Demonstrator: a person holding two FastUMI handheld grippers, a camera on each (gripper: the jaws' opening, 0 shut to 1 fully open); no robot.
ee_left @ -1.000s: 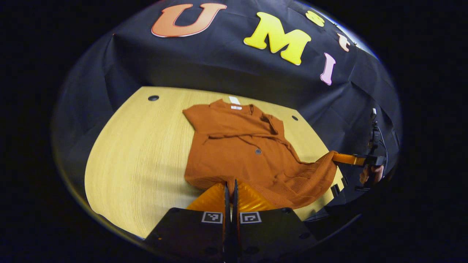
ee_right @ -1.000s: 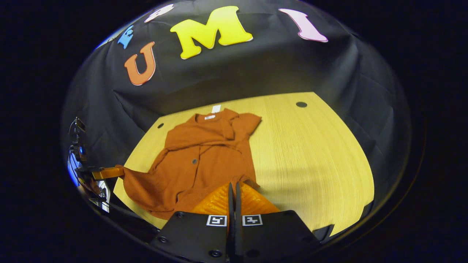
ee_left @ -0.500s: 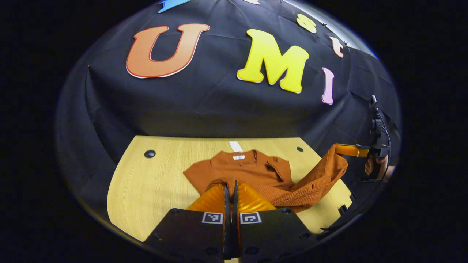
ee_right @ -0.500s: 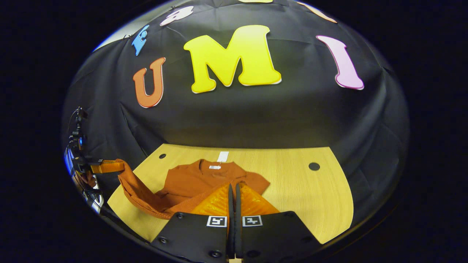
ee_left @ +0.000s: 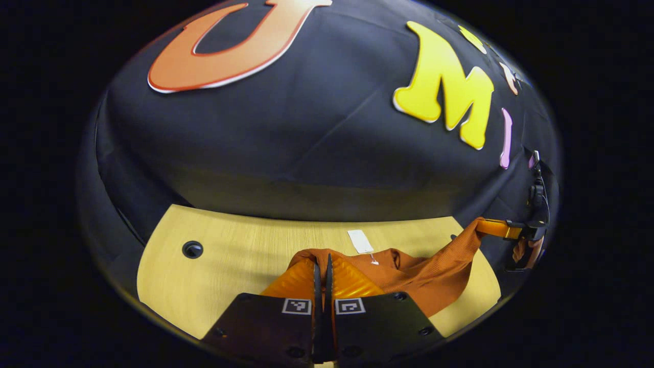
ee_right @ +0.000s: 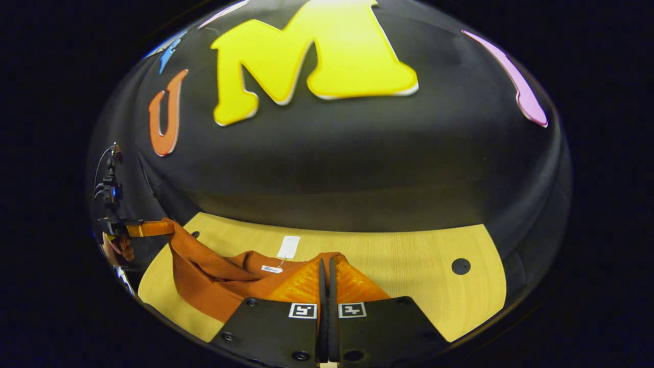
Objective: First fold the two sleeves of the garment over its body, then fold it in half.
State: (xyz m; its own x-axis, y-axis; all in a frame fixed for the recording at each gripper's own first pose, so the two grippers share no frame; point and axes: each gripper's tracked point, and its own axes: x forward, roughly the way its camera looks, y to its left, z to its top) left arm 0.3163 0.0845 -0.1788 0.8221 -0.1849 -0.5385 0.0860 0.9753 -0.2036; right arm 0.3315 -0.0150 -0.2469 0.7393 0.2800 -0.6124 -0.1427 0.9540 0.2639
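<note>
Moved: I've carried the hem from the near edge up toward the collar.
Left gripper: pinching garment.
Right gripper: pinching hem over table.
Risk: uneven hands skew my fold.

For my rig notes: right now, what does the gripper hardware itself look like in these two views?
Each gripper, the left gripper and the right gripper, has a black body plate with screw heads and two small square black-and-white markers. Its two fingers have ribbed outer faces. Seen from across, each gripper carries a black upright mount with thin cables, gripped by a bare hand.
</note>
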